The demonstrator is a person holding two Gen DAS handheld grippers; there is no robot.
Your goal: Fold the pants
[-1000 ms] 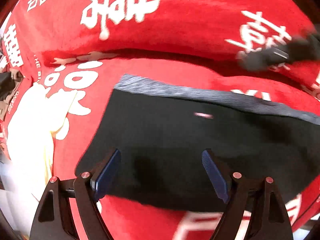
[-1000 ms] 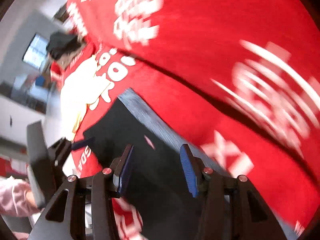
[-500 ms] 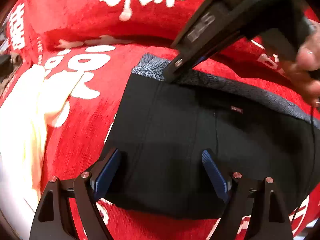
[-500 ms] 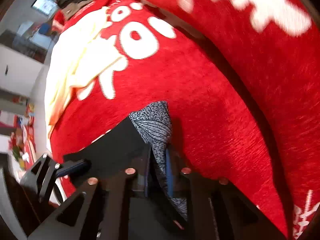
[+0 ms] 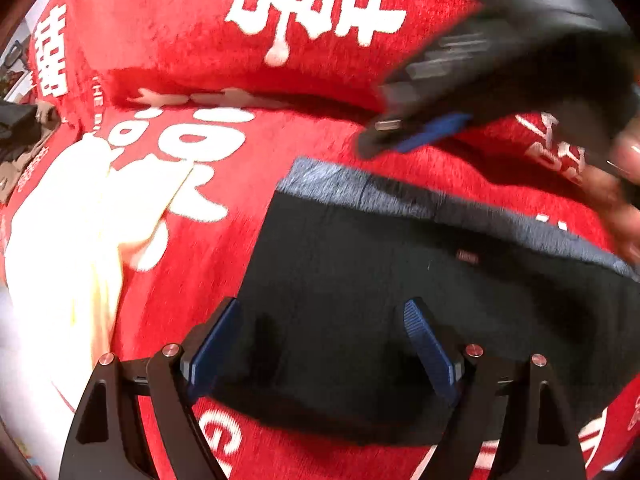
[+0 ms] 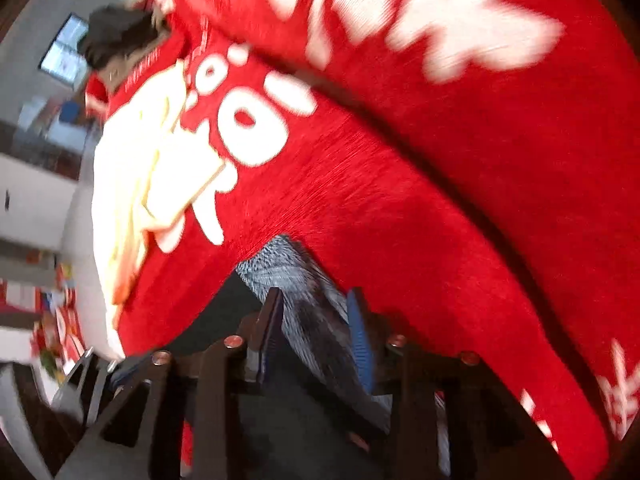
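1. The black pants (image 5: 400, 280) lie folded into a dark slab on a red cover (image 5: 312, 144) printed with large white characters. What the cover is spread over cannot be told.
2. A grey patterned waistband (image 5: 400, 192) runs along the far edge of the pants in the left wrist view.
3. The left tool (image 5: 316, 340) hangs over the near edge of the pants with its blue pads spread wide and nothing between them.
4. The right tool (image 6: 316, 332) sits at the waistband corner (image 6: 280, 268); its pads stand a narrow gap apart with grey fabric showing between them, and the blur does not let me tell whether they pinch it.
5. In the left wrist view the right tool (image 5: 420, 132) appears above and just beyond the waistband, its blue pad not visibly touching cloth, with the person's right hand (image 5: 616, 184) behind it.
6. A pale cream garment (image 5: 60, 240) lies on the cover to the left, well apart from the pants.
7. A small dark tag (image 5: 467, 257) sits on the pants just below the waistband.
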